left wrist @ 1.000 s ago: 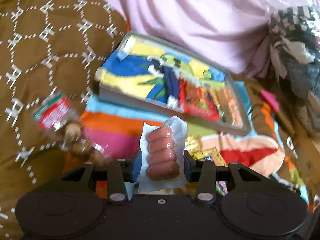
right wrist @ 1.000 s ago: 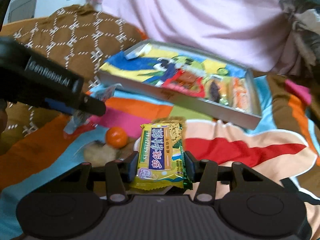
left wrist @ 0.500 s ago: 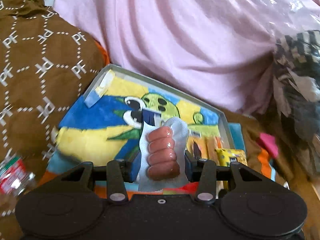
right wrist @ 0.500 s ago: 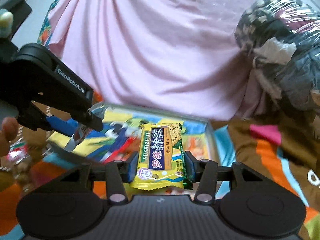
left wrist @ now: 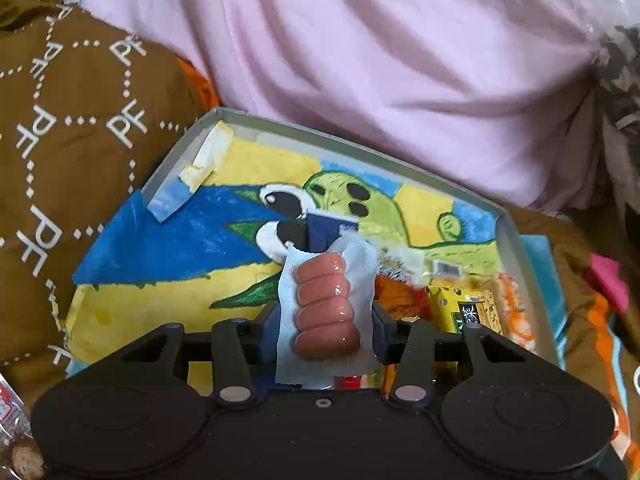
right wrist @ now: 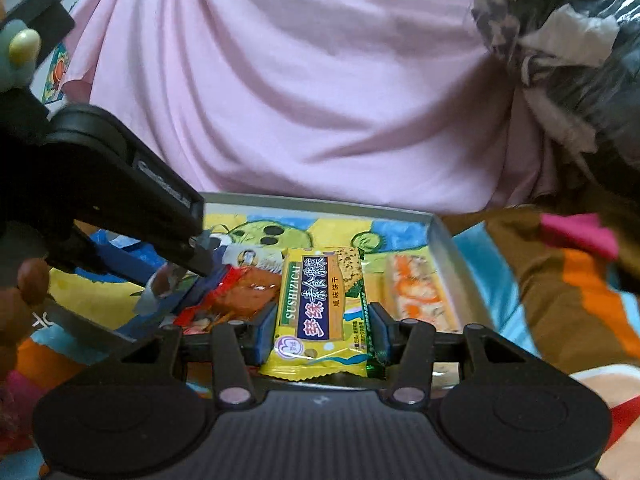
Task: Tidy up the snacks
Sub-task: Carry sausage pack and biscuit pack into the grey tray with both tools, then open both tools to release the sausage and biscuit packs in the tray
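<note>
A clear packet of pink sausages [left wrist: 326, 304] stands upright between the pads of my left gripper [left wrist: 326, 320], whose jaws are opening; the pads still touch its white edges. It hangs over the shallow grey tray [left wrist: 360, 152] lined with a bright cartoon picture. My right gripper [right wrist: 320, 332] is shut on a yellow cracker packet [right wrist: 320, 300] above the tray's [right wrist: 320, 202] near right part. In the right wrist view, my left gripper [right wrist: 176, 276] reaches in from the left. A red packet [right wrist: 240, 292] and an orange-white packet [right wrist: 420, 292] lie in the tray.
A big pink plastic-wrapped bundle [left wrist: 380, 60] rises right behind the tray. A brown patterned quilt [left wrist: 60, 120] lies to the left, a dark bundle in clear plastic [right wrist: 560, 40] at the right. A striped colourful blanket [right wrist: 580, 280] lies under everything. A bag of nuts [left wrist: 12, 420] shows at the lower left.
Both grippers have moved forward from the blanket to over the tray, each with its packet still in it. The tray now fills the lower half of both views.
</note>
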The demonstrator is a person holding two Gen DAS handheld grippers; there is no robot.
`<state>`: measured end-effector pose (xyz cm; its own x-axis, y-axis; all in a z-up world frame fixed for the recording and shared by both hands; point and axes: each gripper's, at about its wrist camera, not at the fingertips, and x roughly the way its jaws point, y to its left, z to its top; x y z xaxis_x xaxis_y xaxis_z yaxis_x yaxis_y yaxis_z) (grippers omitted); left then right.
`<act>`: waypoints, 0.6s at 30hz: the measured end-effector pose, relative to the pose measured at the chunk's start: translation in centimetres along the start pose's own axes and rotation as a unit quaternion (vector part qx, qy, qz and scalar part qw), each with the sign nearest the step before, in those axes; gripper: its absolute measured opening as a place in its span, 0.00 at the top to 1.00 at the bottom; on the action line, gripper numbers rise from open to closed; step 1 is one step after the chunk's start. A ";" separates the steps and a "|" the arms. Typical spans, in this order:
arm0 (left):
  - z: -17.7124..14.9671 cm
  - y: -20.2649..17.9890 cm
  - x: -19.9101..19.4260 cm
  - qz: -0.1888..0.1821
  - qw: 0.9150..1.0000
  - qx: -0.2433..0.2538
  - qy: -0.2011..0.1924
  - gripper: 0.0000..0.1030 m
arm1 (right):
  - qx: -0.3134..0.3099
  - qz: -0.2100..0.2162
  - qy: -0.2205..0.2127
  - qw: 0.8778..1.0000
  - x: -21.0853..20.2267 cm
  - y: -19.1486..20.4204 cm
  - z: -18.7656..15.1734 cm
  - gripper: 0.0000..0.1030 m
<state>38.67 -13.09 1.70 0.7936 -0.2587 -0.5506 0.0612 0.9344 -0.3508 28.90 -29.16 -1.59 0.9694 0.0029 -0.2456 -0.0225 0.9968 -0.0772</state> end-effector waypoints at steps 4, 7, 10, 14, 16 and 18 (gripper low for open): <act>-0.4 0.3 0.7 0.012 1.000 -0.007 0.007 0.47 | -0.004 0.000 0.000 1.000 0.1 0.1 0.0 0.48; -0.5 0.5 0.8 0.017 1.000 -0.016 0.014 0.44 | -0.009 -0.002 -0.001 1.000 0.0 0.2 0.0 0.45; -0.4 0.5 0.6 0.020 1.000 -0.017 0.012 0.36 | -0.009 -0.005 -0.004 1.000 -0.1 0.2 0.1 0.36; -0.2 0.5 -0.8 0.024 1.000 -0.011 -0.007 0.19 | -0.003 -0.009 -0.019 1.000 -0.8 0.1 0.5 0.19; -0.1 0.4 -1.7 0.025 1.000 -0.004 -0.018 0.12 | -0.001 -0.011 -0.026 1.000 -1.4 0.0 0.7 0.13; -0.1 0.4 -2.7 0.026 0.999 0.001 -0.029 0.08 | 0.001 -0.016 -0.035 0.999 -2.1 -0.1 1.1 0.06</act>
<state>36.48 -12.04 2.98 0.8291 -0.1957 -0.5237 0.0209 0.9469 -0.3208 27.12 -29.14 0.00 0.9843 -0.0240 -0.1747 0.0098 0.9966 -0.0815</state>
